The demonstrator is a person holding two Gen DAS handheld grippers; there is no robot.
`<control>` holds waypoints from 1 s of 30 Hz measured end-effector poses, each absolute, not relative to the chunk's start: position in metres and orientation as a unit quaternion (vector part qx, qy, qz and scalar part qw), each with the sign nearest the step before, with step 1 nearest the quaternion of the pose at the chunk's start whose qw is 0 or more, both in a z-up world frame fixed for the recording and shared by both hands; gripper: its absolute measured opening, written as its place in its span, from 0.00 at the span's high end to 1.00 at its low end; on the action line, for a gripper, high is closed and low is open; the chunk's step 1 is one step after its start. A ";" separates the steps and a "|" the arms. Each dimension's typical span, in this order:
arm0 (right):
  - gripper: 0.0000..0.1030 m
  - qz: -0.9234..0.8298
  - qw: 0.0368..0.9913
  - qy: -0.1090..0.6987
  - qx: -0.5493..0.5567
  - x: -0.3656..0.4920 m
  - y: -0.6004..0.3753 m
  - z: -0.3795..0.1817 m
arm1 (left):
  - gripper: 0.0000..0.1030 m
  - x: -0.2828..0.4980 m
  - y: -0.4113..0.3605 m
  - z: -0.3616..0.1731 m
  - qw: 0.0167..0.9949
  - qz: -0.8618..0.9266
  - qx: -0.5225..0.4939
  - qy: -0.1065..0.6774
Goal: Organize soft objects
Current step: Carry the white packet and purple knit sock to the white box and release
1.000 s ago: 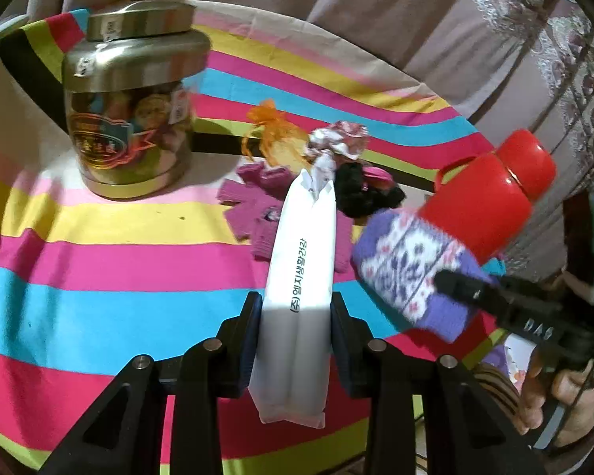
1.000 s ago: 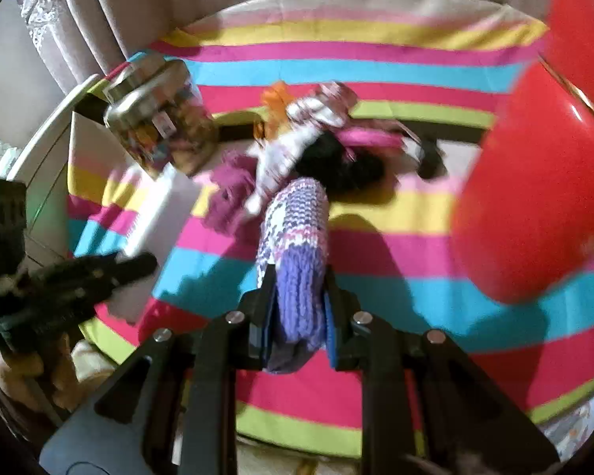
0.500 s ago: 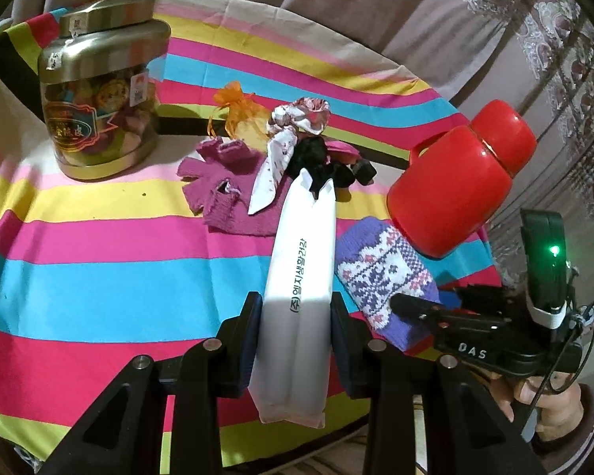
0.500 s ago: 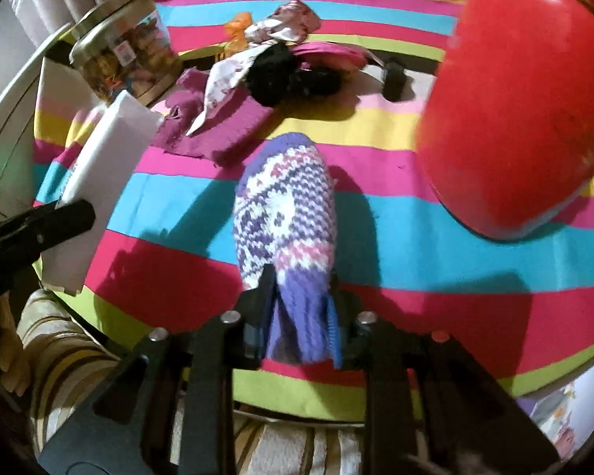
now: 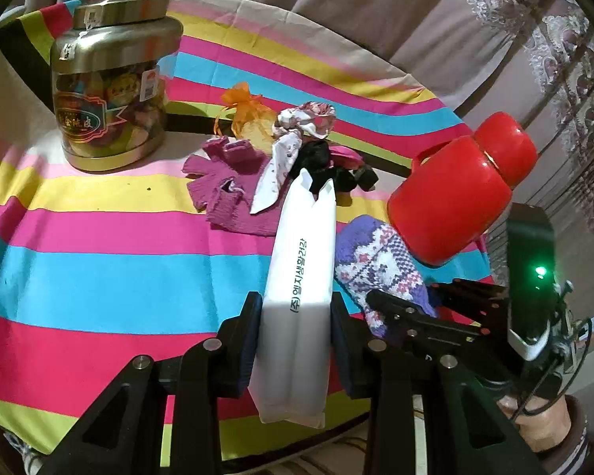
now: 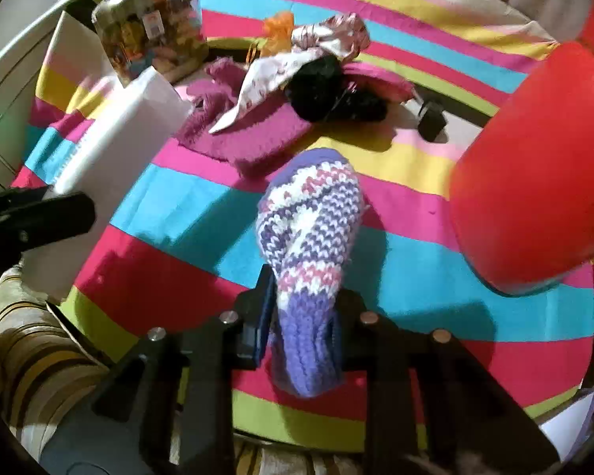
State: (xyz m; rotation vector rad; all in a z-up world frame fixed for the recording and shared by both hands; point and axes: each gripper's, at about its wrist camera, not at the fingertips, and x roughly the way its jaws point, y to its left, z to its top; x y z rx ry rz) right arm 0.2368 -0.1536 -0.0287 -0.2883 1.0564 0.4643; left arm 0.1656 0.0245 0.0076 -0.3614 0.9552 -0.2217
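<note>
Left gripper (image 5: 295,340) tilted downward, jaws clamped on white packet (image 5: 299,289). Right gripper (image 6: 303,328) pitched steeply down, jaws closing with knitted mitten (image 6: 309,237) cuff between the pads. Right hand (image 5: 542,431) visible under its gripper body.

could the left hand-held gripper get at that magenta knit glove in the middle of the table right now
Probably not as things stand. The left hand-held gripper is shut on the white packet, so its jaws are full. The path to the magenta glove looks free, though a patterned scarf lies over one edge of it.
</note>
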 end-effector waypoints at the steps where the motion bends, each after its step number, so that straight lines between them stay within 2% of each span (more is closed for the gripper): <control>1: 0.73 0.218 0.831 0.494 -0.135 0.235 -0.155 -0.026 | 0.67 0.164 0.023 0.009 0.867 -0.107 -0.173 0.455; 17: 0.73 0.195 0.872 0.446 -0.045 0.185 -0.241 0.027 | 0.67 0.146 -0.041 0.035 0.866 -0.145 -0.187 0.441; 30: 0.73 0.100 0.891 0.441 0.027 0.151 -0.382 0.041 | 0.67 0.148 -0.169 0.052 0.853 -0.259 -0.100 0.441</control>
